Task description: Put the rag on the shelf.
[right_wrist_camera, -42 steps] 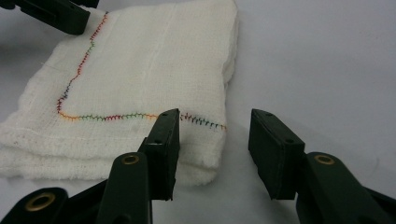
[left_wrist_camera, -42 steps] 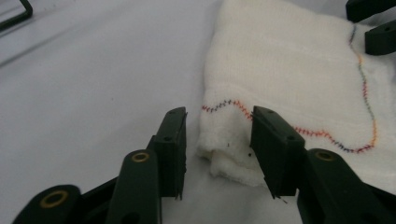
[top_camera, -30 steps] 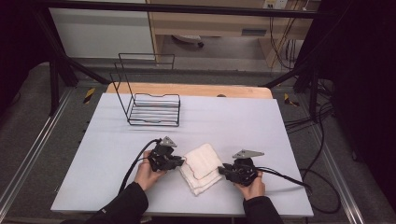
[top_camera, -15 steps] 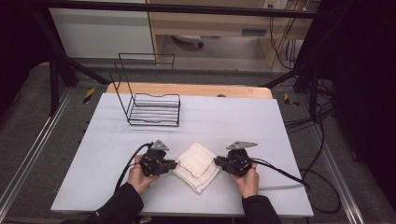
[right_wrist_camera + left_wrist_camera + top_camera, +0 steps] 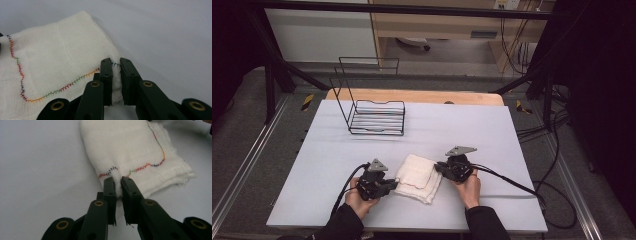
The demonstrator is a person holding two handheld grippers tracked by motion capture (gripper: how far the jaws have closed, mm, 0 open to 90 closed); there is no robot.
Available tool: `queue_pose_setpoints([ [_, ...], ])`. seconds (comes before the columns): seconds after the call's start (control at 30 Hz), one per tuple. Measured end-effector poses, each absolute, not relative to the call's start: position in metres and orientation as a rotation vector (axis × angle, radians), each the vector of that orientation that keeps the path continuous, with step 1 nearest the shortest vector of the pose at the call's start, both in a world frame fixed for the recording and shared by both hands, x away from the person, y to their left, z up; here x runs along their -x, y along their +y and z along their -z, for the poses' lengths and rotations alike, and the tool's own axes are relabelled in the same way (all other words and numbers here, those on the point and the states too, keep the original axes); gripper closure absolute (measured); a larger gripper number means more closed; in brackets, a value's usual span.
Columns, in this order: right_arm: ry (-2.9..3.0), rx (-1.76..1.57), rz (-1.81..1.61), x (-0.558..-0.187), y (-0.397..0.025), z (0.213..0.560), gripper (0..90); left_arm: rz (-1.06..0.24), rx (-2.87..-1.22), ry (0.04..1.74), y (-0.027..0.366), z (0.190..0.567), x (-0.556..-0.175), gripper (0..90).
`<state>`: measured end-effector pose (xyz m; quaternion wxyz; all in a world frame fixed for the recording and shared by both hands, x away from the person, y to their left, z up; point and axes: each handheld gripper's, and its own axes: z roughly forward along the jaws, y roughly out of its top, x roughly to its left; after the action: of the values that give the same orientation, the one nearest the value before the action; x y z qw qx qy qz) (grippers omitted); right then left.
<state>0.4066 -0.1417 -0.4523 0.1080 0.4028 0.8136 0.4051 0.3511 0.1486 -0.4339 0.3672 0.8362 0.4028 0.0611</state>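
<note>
- Folded white cloth [image 5: 418, 176] — lies flat on the near middle of the table [image 5: 492, 130], between the two hands. Several layers thick, with a line of multicoloured zigzag stitching [image 5: 140, 167] running along its hem.
- Left gripper [image 5: 388, 187] — jaws closed on the cloth's left edge. In the left gripper view a small tuck of fabric is pinched between the black pads [image 5: 109, 190], right at the stitched hem; the pinch takes the upper layers, judged so that they can be lifted clear of those beneath.
- Right gripper [image 5: 440, 169] — jaws closed on the opposite edge. The right gripper view shows white fabric bunched between the pads [image 5: 106, 72], again at the stitched border.
- Both grips sit at the edges rather than the middle, and face one another across the cloth — judged a hold for carrying or spreading the piece evenly, without sag on either side.
- Cloth is not yet raised; its body rests on the table.
- Black wire rack [image 5: 374, 117] — stands upright at the far left of the table, well apart from the cloth, with nothing in it. Possibly the destination; cannot tell.
</note>
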Motion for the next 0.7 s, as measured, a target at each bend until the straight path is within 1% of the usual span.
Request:
queue_pose_setpoints([
  [0.03, 2.393, -1.177, -1.189, -0.407, -0.142, 0.452, 79.6, -0.159, -2.148, 1.034, 0.149, 0.434, -0.351, 80.7],
  [0.1, 2.370, -1.164, -1.205, -0.404, -0.143, 0.450, 73.0, -0.160, -2.142, 1.020, 0.151, 0.432, -0.353, 76.2],
  [0.17, 2.358, -1.137, -1.223, -0.402, -0.146, 0.444, 67.3, -0.172, -2.144, 1.009, 0.152, 0.430, -0.354, 69.3],
  [0.23, 2.342, -1.132, -1.243, -0.399, -0.150, 0.437, 58.7, -0.210, -2.140, 0.980, 0.154, 0.424, -0.360, 62.8],
  [0.27, 2.342, -1.132, -1.243, -0.399, -0.150, 0.437, 58.7, -0.210, -2.140, 0.980, 0.154, 0.424, -0.360, 59.4],
  [0.3, 2.317, -1.134, -1.256, -0.396, -0.155, 0.431, 49.4, -0.229, -2.145, 0.970, 0.154, 0.421, -0.363, 56.6],
  [0.4, 2.275, -1.161, -1.307, -0.391, -0.166, 0.427, 34.4, -0.270, -2.147, 0.960, 0.154, 0.416, -0.374, 46.7],
  [0.47, 2.264, -1.189, -1.321, -0.387, -0.175, 0.427, 27.4, -0.274, -2.149, 0.963, 0.152, 0.414, -0.382, 41.0],
  [0.5, 2.264, -1.189, -1.321, -0.387, -0.175, 0.427, 27.4, -0.268, -2.143, 0.967, 0.151, 0.413, -0.387, 41.0],
  [0.53, 2.258, -1.207, -1.315, -0.383, -0.183, 0.430, 23.6, -0.268, -2.141, 0.966, 0.150, 0.413, -0.392, 36.7],
  [0.6, 2.251, -1.226, -1.303, -0.380, -0.191, 0.433, 17.4, -0.260, -2.138, 0.979, 0.147, 0.412, -0.401, 31.4],
  [0.63, 2.251, -1.226, -1.303, -0.380, -0.191, 0.433, 17.4, -0.260, -2.135, 0.984, 0.145, 0.412, -0.405, 31.4],
  [0.67, 2.256, -1.236, -1.307, -0.377, -0.197, 0.436, 13.1, -0.268, -2.140, 0.983, 0.143, 0.413, -0.410, 27.4],
  [0.7, 2.256, -1.236, -1.307, -0.377, -0.197, 0.436, 13.1, -0.269, -2.136, 0.985, 0.141, 0.413, -0.413, 27.4],
])
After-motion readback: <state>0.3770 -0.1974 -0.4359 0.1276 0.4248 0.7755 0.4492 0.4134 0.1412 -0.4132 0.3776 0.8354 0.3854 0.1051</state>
